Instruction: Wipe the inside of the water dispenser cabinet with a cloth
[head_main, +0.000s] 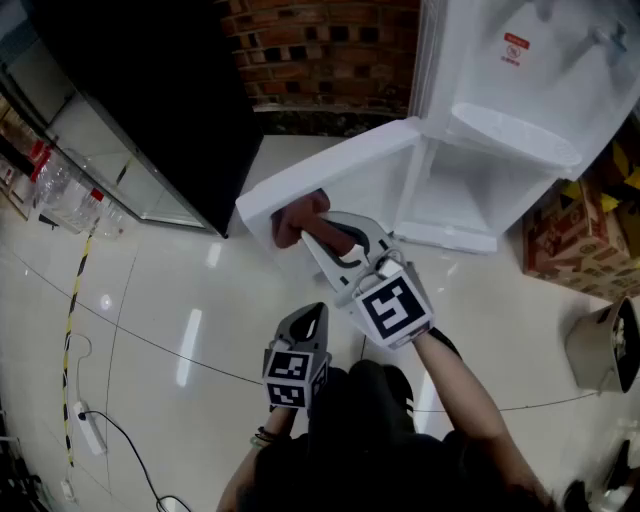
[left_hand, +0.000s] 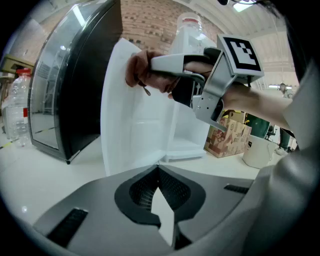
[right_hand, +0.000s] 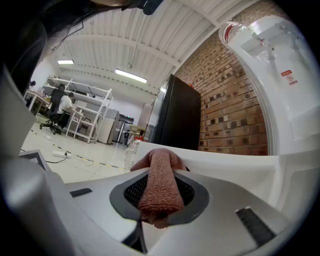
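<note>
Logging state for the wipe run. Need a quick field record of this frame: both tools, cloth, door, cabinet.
right tool: shut on cloth
left tool: shut, empty, held low and apart from the dispenser
cloth position: at the edge of the open door, outside the compartment; contact likely but not certain
cabinet: open, white inside, nothing visible in it
water dispenser: white, upright
wipe of interior: not under way at this moment
</note>
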